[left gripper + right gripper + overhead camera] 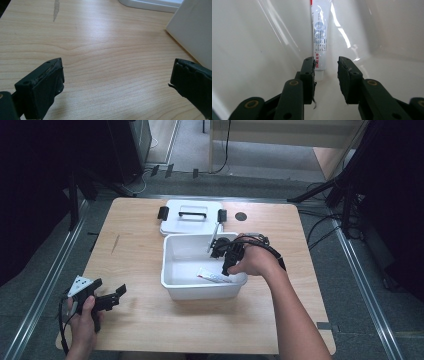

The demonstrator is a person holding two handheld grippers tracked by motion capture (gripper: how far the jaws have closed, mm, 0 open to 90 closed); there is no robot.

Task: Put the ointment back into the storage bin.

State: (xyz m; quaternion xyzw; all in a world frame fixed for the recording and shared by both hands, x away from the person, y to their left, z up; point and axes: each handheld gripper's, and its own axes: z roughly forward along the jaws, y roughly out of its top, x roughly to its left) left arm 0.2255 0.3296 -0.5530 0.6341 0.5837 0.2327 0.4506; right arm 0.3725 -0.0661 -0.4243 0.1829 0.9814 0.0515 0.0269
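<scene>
Right gripper dips into the white bin, jaws parted, empty, toothpaste tube lying just ahead, likely target.

My black right gripper faces a white tube with blue and red print, perhaps lettering, in the white bin on the pale wood-grain table.

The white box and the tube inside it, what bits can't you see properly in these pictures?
- Tube: its far end is cut off by the top edge of the right gripper view; its small print is too blurred to read.
- Tube in the high view: the right tongs and hand cover one end.
- White box: the left gripper view's edge cuts it.
</scene>
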